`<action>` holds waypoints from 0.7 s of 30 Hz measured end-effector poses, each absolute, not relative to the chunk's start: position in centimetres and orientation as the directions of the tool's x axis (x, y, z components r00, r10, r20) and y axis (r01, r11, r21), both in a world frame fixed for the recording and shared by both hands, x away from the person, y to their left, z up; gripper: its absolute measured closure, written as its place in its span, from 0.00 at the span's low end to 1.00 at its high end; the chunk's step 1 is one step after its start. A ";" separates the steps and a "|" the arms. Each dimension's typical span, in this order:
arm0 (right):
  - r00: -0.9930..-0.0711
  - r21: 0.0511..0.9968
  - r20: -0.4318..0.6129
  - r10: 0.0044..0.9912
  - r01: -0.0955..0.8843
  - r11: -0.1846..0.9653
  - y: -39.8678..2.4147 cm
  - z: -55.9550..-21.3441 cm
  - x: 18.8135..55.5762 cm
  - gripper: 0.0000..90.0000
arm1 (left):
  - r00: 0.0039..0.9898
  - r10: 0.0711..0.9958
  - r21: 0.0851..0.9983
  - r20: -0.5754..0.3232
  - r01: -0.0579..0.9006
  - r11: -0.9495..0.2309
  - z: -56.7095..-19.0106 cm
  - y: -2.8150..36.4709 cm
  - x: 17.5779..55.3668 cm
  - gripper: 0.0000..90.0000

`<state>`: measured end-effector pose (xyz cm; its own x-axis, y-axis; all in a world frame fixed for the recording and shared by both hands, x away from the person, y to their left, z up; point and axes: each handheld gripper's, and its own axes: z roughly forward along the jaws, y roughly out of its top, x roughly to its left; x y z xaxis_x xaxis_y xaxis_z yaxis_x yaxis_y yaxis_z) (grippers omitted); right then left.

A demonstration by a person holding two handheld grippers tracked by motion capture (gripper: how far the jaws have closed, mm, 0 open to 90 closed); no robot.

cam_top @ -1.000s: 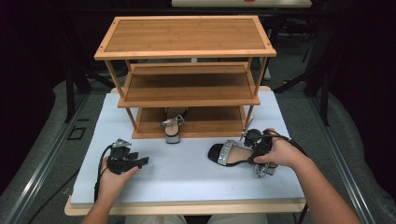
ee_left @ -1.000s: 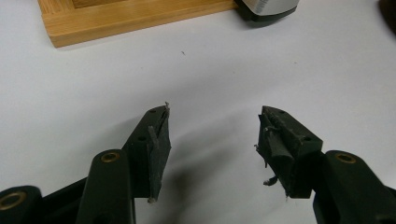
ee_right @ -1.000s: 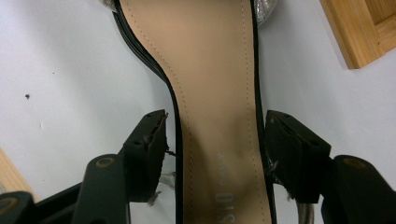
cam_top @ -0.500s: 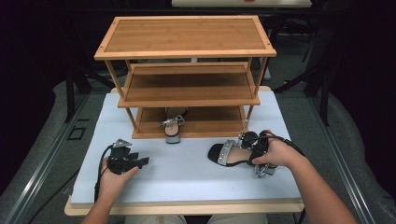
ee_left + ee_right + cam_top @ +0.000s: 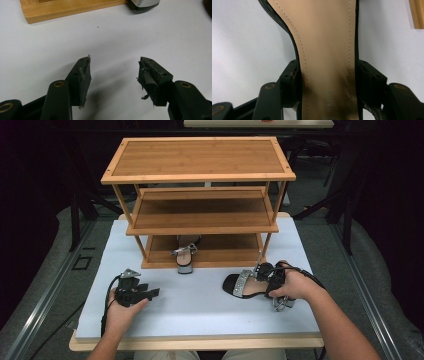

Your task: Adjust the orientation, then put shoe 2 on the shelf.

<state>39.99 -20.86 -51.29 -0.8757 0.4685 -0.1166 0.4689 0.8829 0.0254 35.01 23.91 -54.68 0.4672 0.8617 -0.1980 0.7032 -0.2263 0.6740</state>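
While the sandal (image 5: 327,50) lies between them, right gripper (image 5: 328,80) jaws closing, seemingly touching its edges, left gripper (image 5: 113,72) jaws open.

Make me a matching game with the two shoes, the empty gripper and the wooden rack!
Things:
1. sandal
2. second sandal
3. left gripper
4. shoe rack

Places or states:
A. stands at the back of the white table, three wooden shelves
B. jaws apart over bare table, nothing between them
C. lies on the white table with the right gripper closing its jaws on its sides
D. on the bottom shelf, toe poking over the front edge

Right pairs: 1-C, 2-D, 3-B, 4-A
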 end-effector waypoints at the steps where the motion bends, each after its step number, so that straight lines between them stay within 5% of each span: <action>1: -0.871 0.020 -0.114 0.477 0.478 0.878 -20.8 -51.3 39.9 0.46 | 0.468 0.861 0.674 -0.198 0.703 -0.227 -54.7 23.9 35.0 0.48; 21: -0.796 0.170 -0.018 0.605 0.594 0.786 -20.6 -49.6 39.1 0.46 | 0.464 0.863 0.673 -0.201 0.705 -0.223 -54.7 23.9 35.0 0.48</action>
